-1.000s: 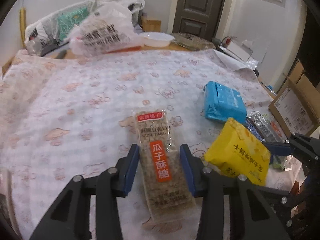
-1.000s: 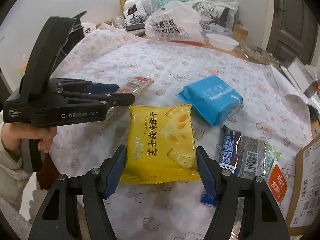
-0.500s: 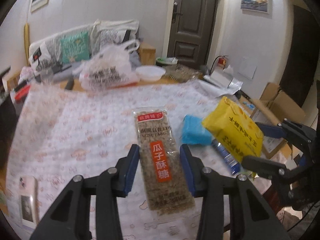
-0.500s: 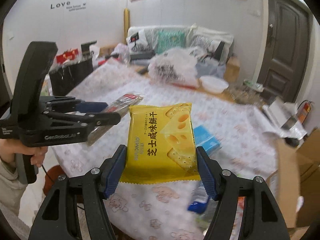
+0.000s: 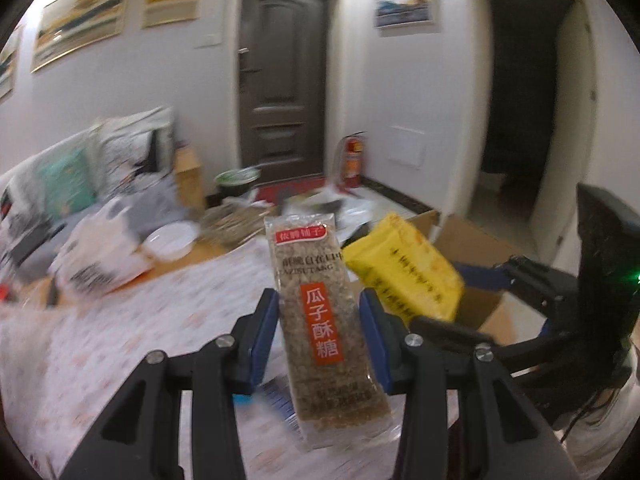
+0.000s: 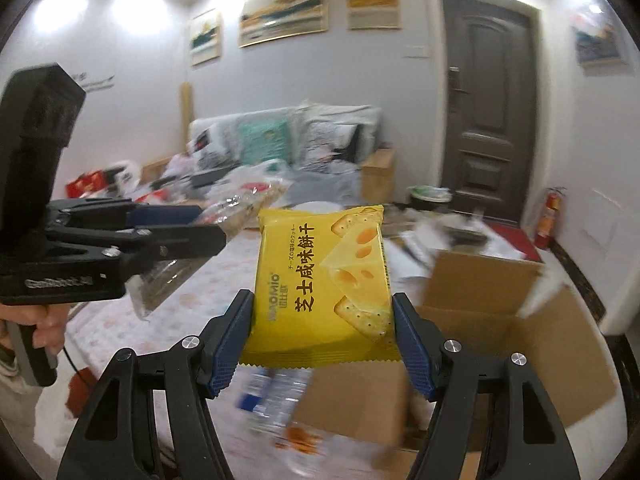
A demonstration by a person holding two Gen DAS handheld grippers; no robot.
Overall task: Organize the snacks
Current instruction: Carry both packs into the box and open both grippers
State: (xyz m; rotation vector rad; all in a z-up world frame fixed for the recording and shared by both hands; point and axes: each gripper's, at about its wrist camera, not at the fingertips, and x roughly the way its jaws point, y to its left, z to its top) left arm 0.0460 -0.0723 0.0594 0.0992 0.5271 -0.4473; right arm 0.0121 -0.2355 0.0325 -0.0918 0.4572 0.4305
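The left gripper (image 5: pixel 319 322) has its blue-padded jaws clamped on the long sides of a clear-wrapped seed brittle bar (image 5: pixel 320 320) with a red label, holding it in the air above the table (image 5: pixel 120 336), which is covered by a pale patterned cloth. The bar stands lengthwise between the jaws, its top end tilted slightly left in the left wrist view. The right gripper (image 6: pixel 323 330) pinches a yellow cheese cracker packet (image 6: pixel 322 284) by its two side edges, the packet upright and facing the camera. Seen from the left wrist, the yellow packet hangs just to the right of the bar, above an open cardboard box (image 6: pixel 500 320) that stands at the table's edge. A hand (image 6: pixel 44 322) grips the left tool's handle in the right wrist view. Blurred snack wrappers (image 6: pixel 276 400) lie on the table below the packet. A white plastic bag (image 5: pixel 100 256) and a white bowl (image 5: pixel 170 240) sit at the far end of the table.
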